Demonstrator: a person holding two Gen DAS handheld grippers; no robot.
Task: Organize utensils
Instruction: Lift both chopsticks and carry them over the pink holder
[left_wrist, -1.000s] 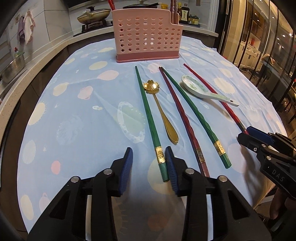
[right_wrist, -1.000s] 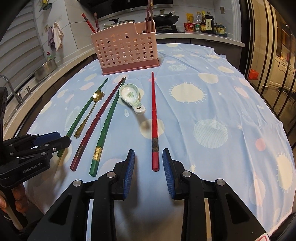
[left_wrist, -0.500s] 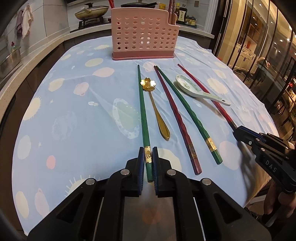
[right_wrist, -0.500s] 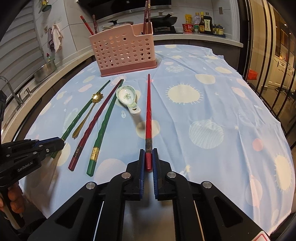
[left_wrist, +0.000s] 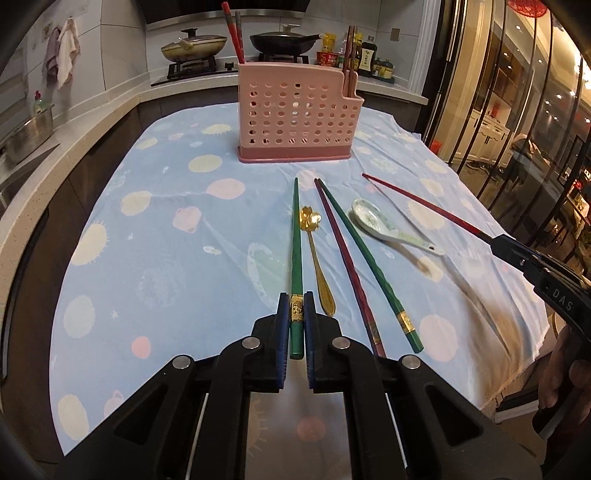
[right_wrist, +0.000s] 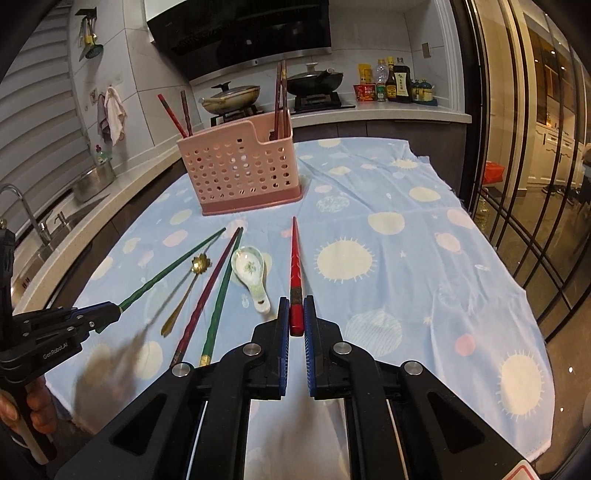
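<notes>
My left gripper (left_wrist: 296, 308) is shut on the thick end of a green chopstick (left_wrist: 295, 236) and holds it lifted above the cloth. My right gripper (right_wrist: 296, 312) is shut on the thick end of a red chopstick (right_wrist: 294, 254), also lifted; it shows in the left wrist view (left_wrist: 424, 205) too. A gold spoon (left_wrist: 317, 258), a dark red chopstick (left_wrist: 347, 258), a second green chopstick (left_wrist: 369, 258) and a white ceramic spoon (left_wrist: 384, 227) lie on the cloth. The pink perforated holder (left_wrist: 295, 114) stands at the far end and holds several chopsticks.
The table is covered by a light blue patterned cloth (left_wrist: 155, 236). Its right edge hangs near glass doors (right_wrist: 517, 184). A counter with a sink (right_wrist: 55, 221) runs along the left. A stove with pans (left_wrist: 236, 44) sits behind the holder.
Both grippers closed on their chopsticks half a second ago and have since raised them off the cloth. The other utensils have not moved.
</notes>
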